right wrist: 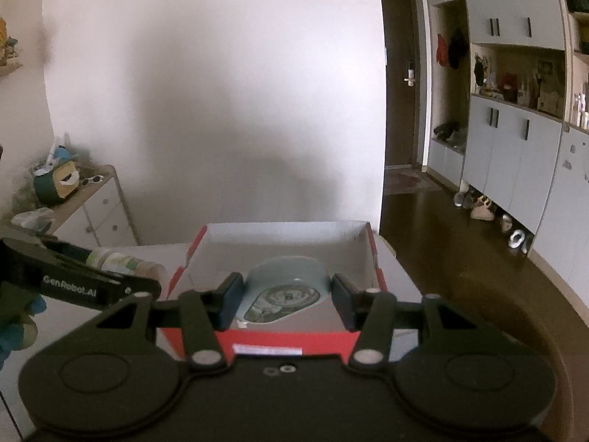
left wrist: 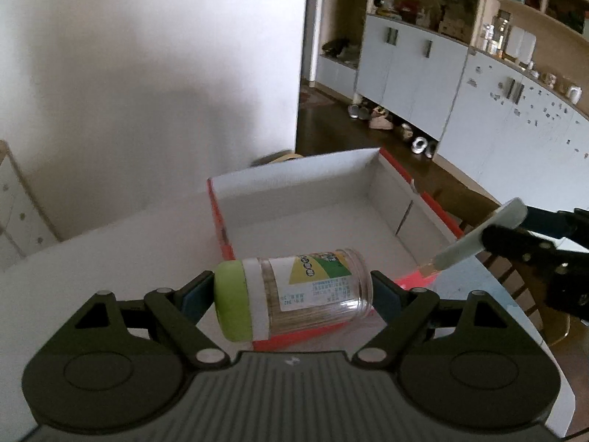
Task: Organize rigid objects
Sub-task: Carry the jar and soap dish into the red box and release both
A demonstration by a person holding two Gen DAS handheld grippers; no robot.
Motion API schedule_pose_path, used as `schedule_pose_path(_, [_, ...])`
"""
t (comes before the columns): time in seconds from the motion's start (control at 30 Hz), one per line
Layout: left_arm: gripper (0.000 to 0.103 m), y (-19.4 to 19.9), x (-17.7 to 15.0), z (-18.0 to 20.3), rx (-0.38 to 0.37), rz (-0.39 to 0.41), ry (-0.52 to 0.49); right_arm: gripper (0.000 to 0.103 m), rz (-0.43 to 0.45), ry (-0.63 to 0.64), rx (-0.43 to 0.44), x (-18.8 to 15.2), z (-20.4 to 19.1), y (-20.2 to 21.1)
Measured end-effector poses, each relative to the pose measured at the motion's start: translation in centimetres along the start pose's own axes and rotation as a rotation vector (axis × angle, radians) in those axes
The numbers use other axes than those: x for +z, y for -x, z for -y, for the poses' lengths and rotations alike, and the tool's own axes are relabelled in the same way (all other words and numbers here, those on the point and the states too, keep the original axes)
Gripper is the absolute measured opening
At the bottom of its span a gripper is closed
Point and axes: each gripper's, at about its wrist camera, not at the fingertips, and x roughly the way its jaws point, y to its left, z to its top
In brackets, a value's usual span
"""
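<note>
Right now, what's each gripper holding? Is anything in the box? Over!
Left gripper shut on jar, lying sideways. Right gripper shut on pale blue plate. Box bare inside, nothing in the way.

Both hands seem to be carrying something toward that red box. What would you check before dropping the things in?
1. Left gripper holds the jar end to end, lid to base: ok.
2. Right gripper holds the pale blue flat thing between its fingers: ok.
3. Red box is open: ok.
4. Room on the box floor: ok, it looks bare.
5. Jar above the box: not ok, only at its near edge.
6. Grippers apart from each other: ok.
</note>
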Motion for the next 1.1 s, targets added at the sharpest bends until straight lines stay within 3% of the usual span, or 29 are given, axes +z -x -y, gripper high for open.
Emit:
schedule_pose_path(0.3, [0.089, -7.0, 3.7, -0.7, -0.024, -0.041, -0.016, 0.052, -0.04, 0.004, -0.064, 0.2, 0.3, -6.7])
schedule_pose_path(0.6, [0.089, -14.1, 4.4, 0.2, -0.018, -0.124, -0.044, 0.052, -0.136, 0.036, -0.106, -1.6, -0.2, -12.5])
schedule_pose_path(0.87, [0.089, -18.1, 4.5, 0.6, 0.008, -0.191, -0.048, 0.052, -0.214, 0.024, -0.127, -2.3, -0.5, -15.8])
schedule_pose_path(1.1, [0.089, -20.2, 4.2, 1.2, 0.027, -0.262, -0.086, 0.052, -0.283, 0.058, -0.107, -3.2, -0.6, -16.3])
